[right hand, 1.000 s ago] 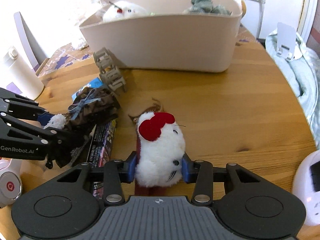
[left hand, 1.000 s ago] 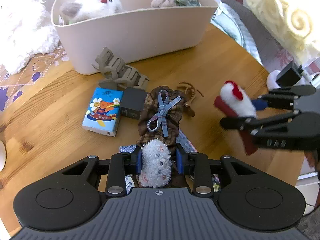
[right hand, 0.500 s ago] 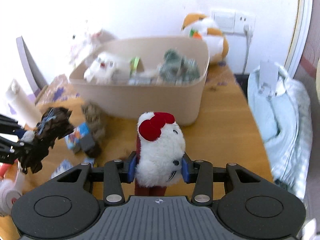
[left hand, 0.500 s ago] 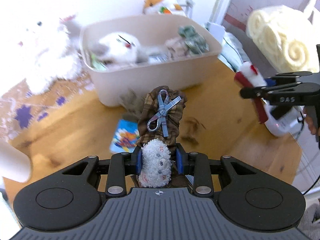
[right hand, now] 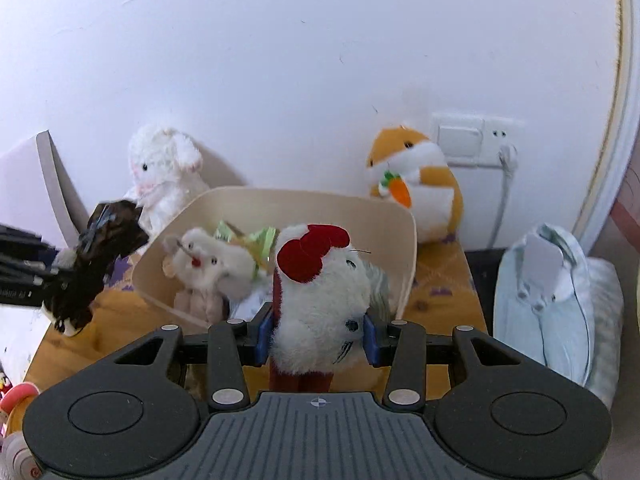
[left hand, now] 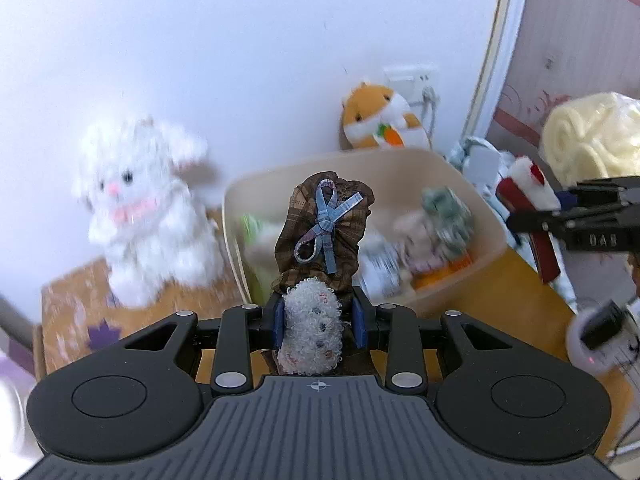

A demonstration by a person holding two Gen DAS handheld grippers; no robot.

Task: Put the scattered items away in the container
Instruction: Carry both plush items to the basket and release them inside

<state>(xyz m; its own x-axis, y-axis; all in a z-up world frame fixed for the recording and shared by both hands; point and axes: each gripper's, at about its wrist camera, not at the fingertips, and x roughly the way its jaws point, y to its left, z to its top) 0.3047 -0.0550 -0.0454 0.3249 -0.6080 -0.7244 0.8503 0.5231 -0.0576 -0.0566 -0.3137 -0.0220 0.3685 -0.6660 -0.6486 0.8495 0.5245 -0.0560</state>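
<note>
Plaid brown scrunchie, blue ribbon bow, pinched in left tool.

white wall | wall socket | wooden table

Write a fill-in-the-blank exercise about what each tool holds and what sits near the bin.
1. The left tool is shut on a brown plaid hair tie with a ____ ribbon bow.
2. The right tool is shut on a white plush toy with a ____ bow.
3. The orange hamster toy behind the bin holds a ____.

Missing words: blue; red; carrot
</note>
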